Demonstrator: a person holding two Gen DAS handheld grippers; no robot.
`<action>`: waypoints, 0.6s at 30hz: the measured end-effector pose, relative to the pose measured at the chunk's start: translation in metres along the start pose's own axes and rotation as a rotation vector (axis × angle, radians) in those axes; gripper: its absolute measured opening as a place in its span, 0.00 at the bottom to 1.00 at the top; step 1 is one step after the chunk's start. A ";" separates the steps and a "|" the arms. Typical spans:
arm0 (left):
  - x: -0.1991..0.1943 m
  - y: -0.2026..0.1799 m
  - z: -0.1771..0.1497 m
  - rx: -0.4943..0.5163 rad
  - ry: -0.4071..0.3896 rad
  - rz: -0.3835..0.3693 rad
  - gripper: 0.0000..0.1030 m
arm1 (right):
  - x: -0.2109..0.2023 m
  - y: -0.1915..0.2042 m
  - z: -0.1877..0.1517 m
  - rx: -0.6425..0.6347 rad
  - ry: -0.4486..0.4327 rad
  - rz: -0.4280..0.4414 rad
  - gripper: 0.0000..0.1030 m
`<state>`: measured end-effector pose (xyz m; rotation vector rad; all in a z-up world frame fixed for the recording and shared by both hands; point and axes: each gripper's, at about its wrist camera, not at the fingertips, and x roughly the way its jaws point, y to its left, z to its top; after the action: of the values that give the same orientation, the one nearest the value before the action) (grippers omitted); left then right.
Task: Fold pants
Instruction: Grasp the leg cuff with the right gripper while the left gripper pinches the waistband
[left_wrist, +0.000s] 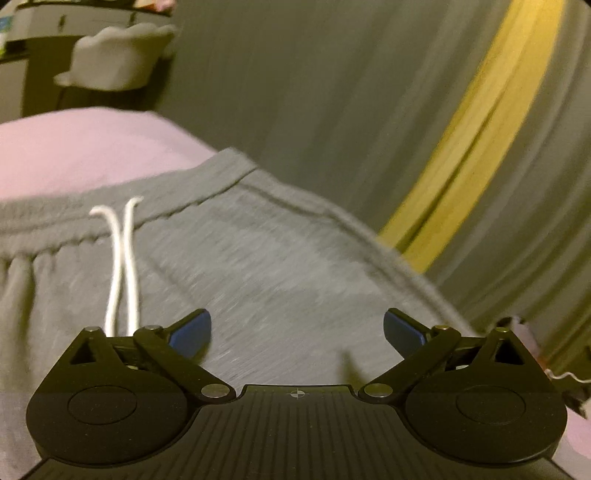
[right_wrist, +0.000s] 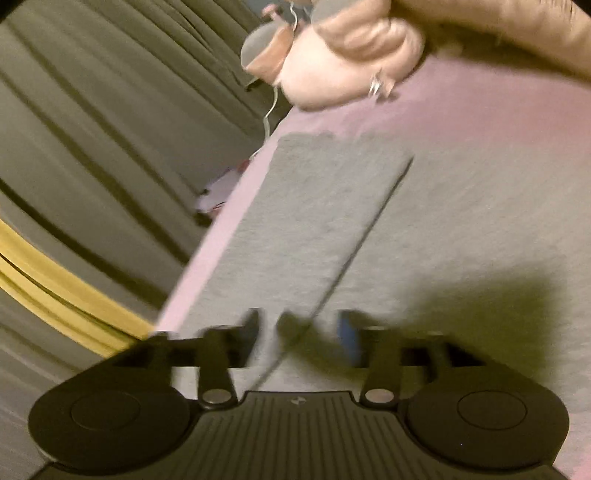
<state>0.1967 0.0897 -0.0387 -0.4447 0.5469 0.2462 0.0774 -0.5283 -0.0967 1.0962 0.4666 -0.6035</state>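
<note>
Grey sweatpants lie on a pink bed sheet. In the left wrist view their waistband with a white drawstring runs across the left. My left gripper is open and empty, just above the hip area near the pants' side edge. In the right wrist view the two pant legs stretch away side by side, with a dark gap between them. My right gripper is open and low over the legs, blurred by motion. It holds nothing.
Grey curtains with a yellow stripe hang beside the bed. A white chair stands at the far left. A pink pillow or plush lies at the head of the bed, with a thin white cable nearby.
</note>
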 end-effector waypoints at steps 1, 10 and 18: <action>-0.001 -0.003 0.005 0.001 0.003 -0.025 0.95 | 0.002 -0.001 0.000 0.018 0.008 0.016 0.54; 0.083 -0.052 0.066 -0.016 0.271 -0.167 0.65 | 0.035 -0.010 0.023 0.014 -0.001 0.057 0.22; 0.176 -0.103 0.075 0.024 0.492 -0.087 0.60 | 0.039 -0.029 0.031 0.070 -0.004 0.096 0.15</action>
<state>0.4109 0.0539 -0.0436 -0.5070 1.0078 0.0426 0.0893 -0.5745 -0.1289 1.1773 0.3895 -0.5403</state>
